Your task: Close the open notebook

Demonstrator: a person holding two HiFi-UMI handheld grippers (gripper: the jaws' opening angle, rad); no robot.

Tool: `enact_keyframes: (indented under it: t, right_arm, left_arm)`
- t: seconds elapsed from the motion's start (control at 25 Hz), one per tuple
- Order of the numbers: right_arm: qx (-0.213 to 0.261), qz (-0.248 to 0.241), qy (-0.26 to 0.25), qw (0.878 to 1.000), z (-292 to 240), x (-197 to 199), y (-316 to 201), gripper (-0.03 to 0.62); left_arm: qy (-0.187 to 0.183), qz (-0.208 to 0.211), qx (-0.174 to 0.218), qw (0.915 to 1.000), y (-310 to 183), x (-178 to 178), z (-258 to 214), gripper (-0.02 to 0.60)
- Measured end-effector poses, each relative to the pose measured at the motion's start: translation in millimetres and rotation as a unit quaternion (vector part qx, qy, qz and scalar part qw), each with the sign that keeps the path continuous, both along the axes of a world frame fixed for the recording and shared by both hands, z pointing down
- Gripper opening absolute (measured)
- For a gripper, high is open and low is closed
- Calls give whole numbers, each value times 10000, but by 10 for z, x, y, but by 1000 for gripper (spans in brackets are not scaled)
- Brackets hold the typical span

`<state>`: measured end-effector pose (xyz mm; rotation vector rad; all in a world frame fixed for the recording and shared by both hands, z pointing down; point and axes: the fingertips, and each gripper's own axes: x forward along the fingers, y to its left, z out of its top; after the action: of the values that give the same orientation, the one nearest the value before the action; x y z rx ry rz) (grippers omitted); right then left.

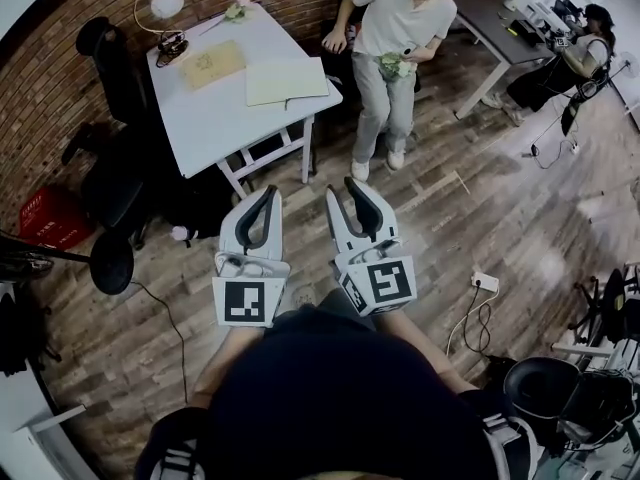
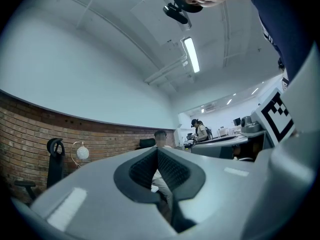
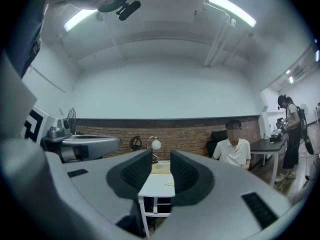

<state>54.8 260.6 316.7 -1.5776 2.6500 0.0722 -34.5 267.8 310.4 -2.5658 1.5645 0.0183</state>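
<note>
An open notebook with pale pages lies flat at the near right corner of the white table. Both grippers are held level above the wooden floor, short of the table. My left gripper has its jaw tips together and nothing in them; in the left gripper view its jaws meet. My right gripper stands partly open and empty. In the right gripper view, the table and a strip of the notebook show through the gap of the right gripper.
A tan book, a globe lamp and a flower also sit on the table. A person in a white shirt stands at its right end. A black chair, red crate and power strip are around.
</note>
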Motion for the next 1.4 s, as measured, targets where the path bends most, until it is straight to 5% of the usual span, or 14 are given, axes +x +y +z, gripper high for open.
enact_keyframes:
  t: [0.8, 1.4]
  right_arm:
    - [53, 60, -84, 9999, -42, -108, -867, 78]
    - [-75, -217, -188, 9996, 53, 26, -2373, 78]
  left_arm:
    - [63, 46, 126, 9999, -836, -123, -17, -5]
    - [-57, -278, 78, 9996, -2283, 6, -8, -5]
